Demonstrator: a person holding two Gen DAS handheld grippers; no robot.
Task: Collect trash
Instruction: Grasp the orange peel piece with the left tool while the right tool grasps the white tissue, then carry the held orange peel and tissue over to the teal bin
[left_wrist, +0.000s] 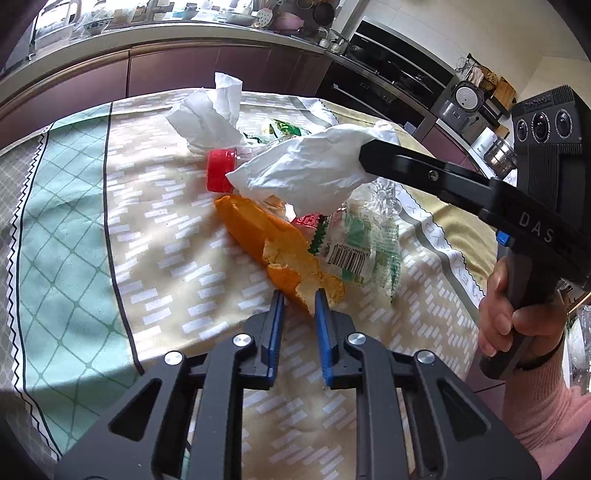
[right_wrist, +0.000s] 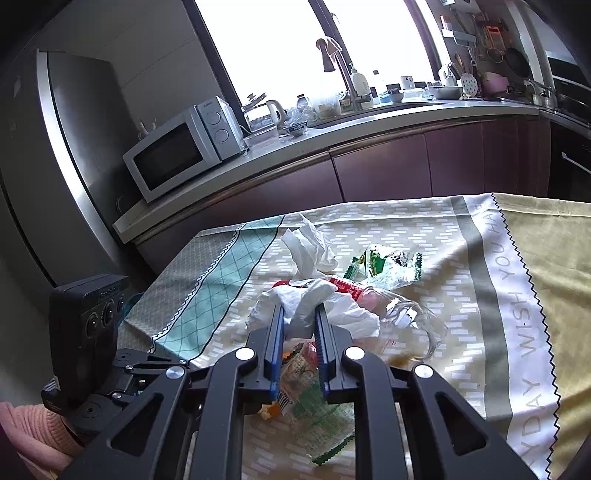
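Observation:
Trash lies on a patterned tablecloth (left_wrist: 155, 229). My right gripper (right_wrist: 298, 312) is shut on a crumpled white tissue (right_wrist: 306, 306) and holds it above the pile; the tissue (left_wrist: 303, 166) and the gripper (left_wrist: 369, 155) also show in the left wrist view. My left gripper (left_wrist: 299, 299) is shut on the near end of an orange peel (left_wrist: 266, 236). A clear plastic bottle with a red cap (left_wrist: 221, 170) lies under the tissue. A green-printed clear wrapper (left_wrist: 358, 251) lies right of the peel. A second tissue (left_wrist: 214, 114) stands behind the cap.
Another green wrapper (right_wrist: 384, 262) lies at the far side of the pile. A kitchen counter (right_wrist: 332, 136) with a microwave (right_wrist: 181, 147) and sink runs behind the table. A fridge (right_wrist: 55, 155) stands at the left. An oven (left_wrist: 391, 77) is at the right.

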